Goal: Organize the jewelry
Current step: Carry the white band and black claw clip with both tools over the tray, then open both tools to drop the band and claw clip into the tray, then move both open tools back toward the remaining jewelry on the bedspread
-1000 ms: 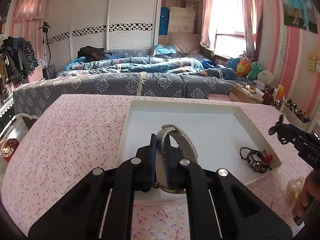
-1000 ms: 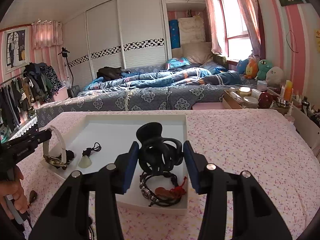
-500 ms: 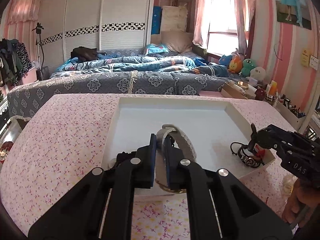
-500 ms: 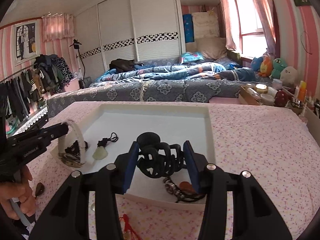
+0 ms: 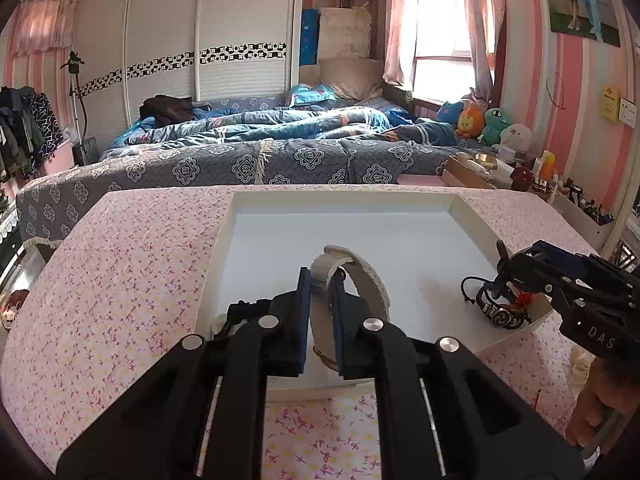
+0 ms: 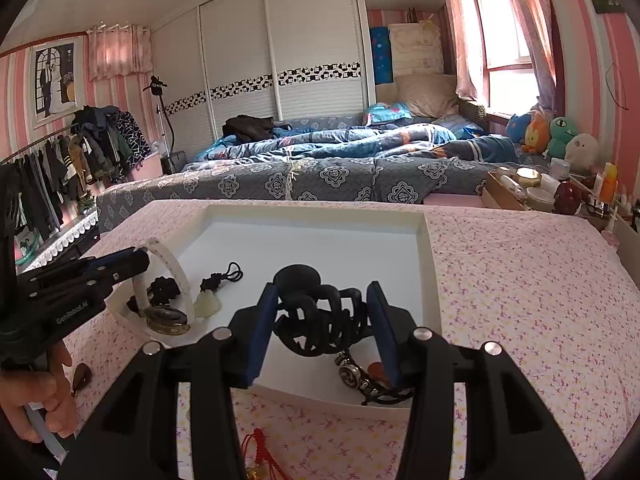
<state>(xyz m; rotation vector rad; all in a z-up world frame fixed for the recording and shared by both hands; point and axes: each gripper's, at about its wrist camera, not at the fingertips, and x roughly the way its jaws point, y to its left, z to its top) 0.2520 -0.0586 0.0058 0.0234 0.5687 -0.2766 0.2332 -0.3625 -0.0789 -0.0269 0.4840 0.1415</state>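
Watch (image 5: 352, 276) strap sits pinched in left hand-held gripper (image 5: 320, 304).

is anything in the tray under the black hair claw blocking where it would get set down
Partly. The right gripper holds the hair claw over the white tray, and a beaded bracelet lies just below it in the near corner. The tray floor farther in looks bare.

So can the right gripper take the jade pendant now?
Probably not yet. The right gripper is shut on the black hair claw, so its jaws are full. The jade pendant lies uncovered in the tray, beside the watch.
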